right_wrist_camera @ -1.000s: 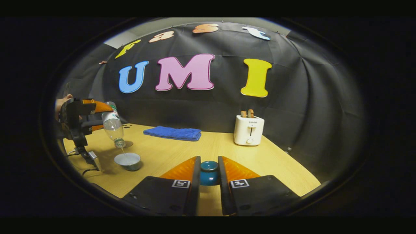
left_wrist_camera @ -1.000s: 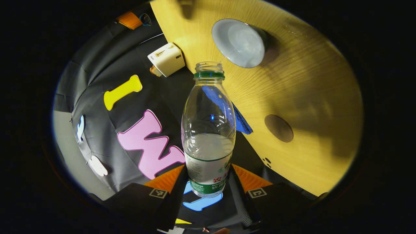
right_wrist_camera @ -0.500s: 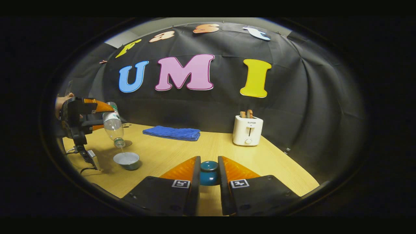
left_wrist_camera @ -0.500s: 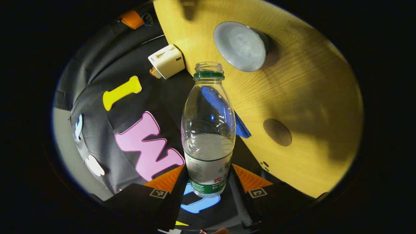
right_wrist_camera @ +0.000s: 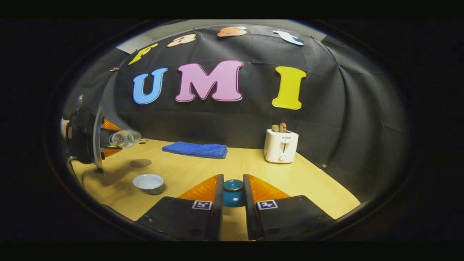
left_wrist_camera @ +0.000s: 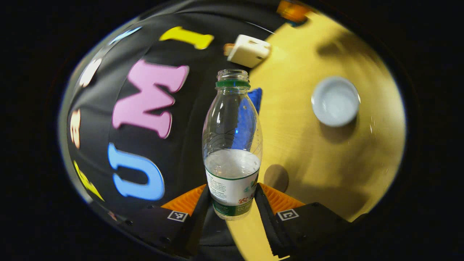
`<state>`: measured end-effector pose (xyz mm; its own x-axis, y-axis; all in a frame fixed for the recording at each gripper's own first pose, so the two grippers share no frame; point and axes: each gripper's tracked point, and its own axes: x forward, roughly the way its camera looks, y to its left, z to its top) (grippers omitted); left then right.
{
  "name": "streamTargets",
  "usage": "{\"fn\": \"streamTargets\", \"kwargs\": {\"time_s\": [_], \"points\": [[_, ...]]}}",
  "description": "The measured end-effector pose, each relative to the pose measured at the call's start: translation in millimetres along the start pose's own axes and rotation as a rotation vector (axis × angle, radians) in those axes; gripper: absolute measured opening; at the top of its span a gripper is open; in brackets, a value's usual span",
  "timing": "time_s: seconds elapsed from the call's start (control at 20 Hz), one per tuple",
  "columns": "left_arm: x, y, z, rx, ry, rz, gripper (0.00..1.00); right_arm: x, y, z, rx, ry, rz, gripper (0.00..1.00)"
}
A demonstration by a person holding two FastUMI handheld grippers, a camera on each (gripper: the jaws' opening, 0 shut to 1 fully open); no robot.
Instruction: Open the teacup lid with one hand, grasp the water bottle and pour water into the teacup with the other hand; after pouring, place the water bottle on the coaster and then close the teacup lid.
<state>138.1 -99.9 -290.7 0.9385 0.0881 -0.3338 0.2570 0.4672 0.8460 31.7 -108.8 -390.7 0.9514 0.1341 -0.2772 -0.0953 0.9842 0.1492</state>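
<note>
My left gripper (left_wrist_camera: 232, 197) is shut on a clear water bottle (left_wrist_camera: 232, 145) with a green neck ring, no cap and water in its lower part. In the right gripper view that bottle (right_wrist_camera: 125, 138) lies nearly level above the table, held by the left gripper (right_wrist_camera: 105, 139). The open teacup (left_wrist_camera: 335, 101) (right_wrist_camera: 148, 182) holds water and stands on the wooden table. A round brown coaster (left_wrist_camera: 276, 177) (right_wrist_camera: 140, 163) lies beyond the cup. My right gripper (right_wrist_camera: 232, 194) is shut on the teal teacup lid (right_wrist_camera: 232, 193), held above the table.
A folded blue towel (right_wrist_camera: 195, 149) lies at the back of the table (right_wrist_camera: 203, 170). A white toaster (right_wrist_camera: 281, 145) (left_wrist_camera: 248, 51) with bread in it stands at the back right. A person's hand (right_wrist_camera: 64, 127) holds the left gripper.
The left gripper has swung the bottle up from its steep pouring tilt over the cup to nearly level. The water stream has stopped. The right gripper with the lid has stayed put.
</note>
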Motion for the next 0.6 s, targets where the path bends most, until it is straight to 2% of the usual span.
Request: {"fn": "streamTargets", "kwargs": {"time_s": [0.05, 0.1, 0.2, 0.35, 0.45, 0.5, 0.6], "points": [[1.7, -2.7, 5.0, -0.130, -0.026, -0.017, 0.74, 1.5, 5.5, 1.3, 0.002, -0.001, 0.000, 0.30], [3.0, -3.1, 7.2, -0.249, -0.050, -0.029, 0.74, 2.6, 9.9, 3.4, 0.002, -0.003, -0.002, 0.26], [2.2, -8.8, 11.2, -0.465, -0.092, -0.070, 0.75, 3.6, 19.6, 6.8, 0.002, -0.007, -0.007, 0.26], [5.3, -14.4, 17.3, -0.764, -0.132, -0.128, 0.74, 5.5, 34.4, 11.9, 0.000, -0.008, -0.016, 0.35], [7.9, -21.3, 22.0, -0.903, -0.162, -0.139, 0.74, 6.2, 41.7, 14.2, -0.006, -0.006, -0.030, 0.35], [9.5, -27.4, 25.2, -0.949, -0.173, -0.154, 0.75, 5.9, 44.6, 16.5, -0.008, -0.007, -0.038, 0.30], [10.4, -36.8, 26.7, -1.014, -0.190, -0.179, 0.75, 7.3, 49.8, 18.4, -0.012, -0.007, -0.054, 0.30]]}}
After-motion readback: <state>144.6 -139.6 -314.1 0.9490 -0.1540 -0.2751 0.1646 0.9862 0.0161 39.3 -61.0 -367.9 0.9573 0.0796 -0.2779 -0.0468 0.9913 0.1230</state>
